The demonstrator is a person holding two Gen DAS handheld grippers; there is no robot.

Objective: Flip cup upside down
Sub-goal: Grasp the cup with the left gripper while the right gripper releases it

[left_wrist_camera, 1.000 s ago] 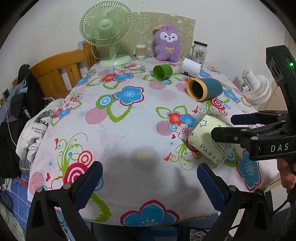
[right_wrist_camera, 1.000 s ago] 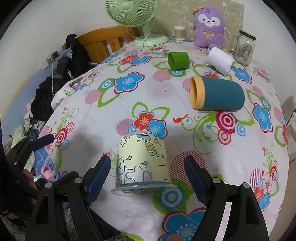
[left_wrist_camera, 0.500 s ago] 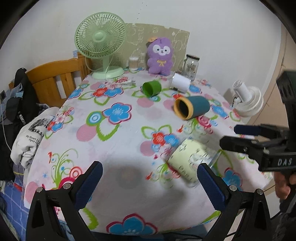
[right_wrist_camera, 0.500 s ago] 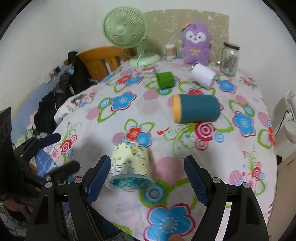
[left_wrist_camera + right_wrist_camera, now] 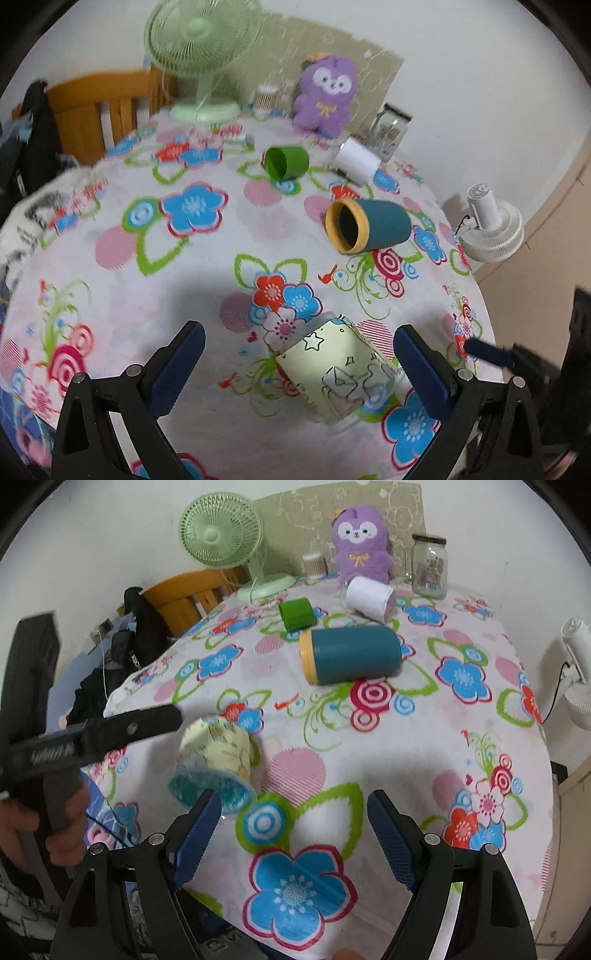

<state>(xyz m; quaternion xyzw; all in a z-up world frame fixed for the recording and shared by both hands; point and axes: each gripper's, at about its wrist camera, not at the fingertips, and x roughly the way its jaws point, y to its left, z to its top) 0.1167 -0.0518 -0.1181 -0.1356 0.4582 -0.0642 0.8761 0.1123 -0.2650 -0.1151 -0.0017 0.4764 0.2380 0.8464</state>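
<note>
You are holding your left gripper spread wide with the pale yellow cup lying on its side between its fingers untouched, your right gripper gaping just right of it, the teal cup lying farther ahead.

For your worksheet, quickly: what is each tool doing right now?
Left tool: open, holding nothing, yellow cup between its fingers.
Right tool: open, empty.
</note>
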